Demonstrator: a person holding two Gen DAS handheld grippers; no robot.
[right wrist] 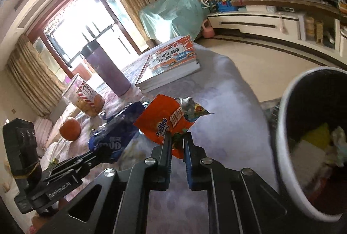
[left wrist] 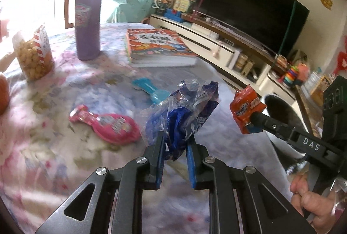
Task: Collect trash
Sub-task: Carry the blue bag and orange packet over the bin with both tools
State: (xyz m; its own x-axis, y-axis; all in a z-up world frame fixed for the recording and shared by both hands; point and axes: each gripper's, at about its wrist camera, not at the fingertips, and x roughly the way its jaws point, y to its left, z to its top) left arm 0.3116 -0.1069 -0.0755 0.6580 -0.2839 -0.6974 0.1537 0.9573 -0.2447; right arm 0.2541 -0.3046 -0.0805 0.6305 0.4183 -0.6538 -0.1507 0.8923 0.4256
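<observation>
Left gripper (left wrist: 176, 147) pinches a blue wrapper (left wrist: 186, 112) aloft; right gripper (right wrist: 178, 145) clamps an orange packet (right wrist: 164, 121). Only the right wrist view shows inside the bin (right wrist: 282, 125).

Daylight floods my feeds from window (right wrist: 86, 38), blown out white there and at left wrist view's upper left. Fisheye bends walls, dark vignette at corners. Motion blur smears tablecloth (left wrist: 54, 147) and bin rim (right wrist: 284, 125).

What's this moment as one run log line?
left gripper: holds crumpled blue plastic wrapper | right gripper: holds orange foil snack packet | white-rimmed trash bin: beside right
</observation>
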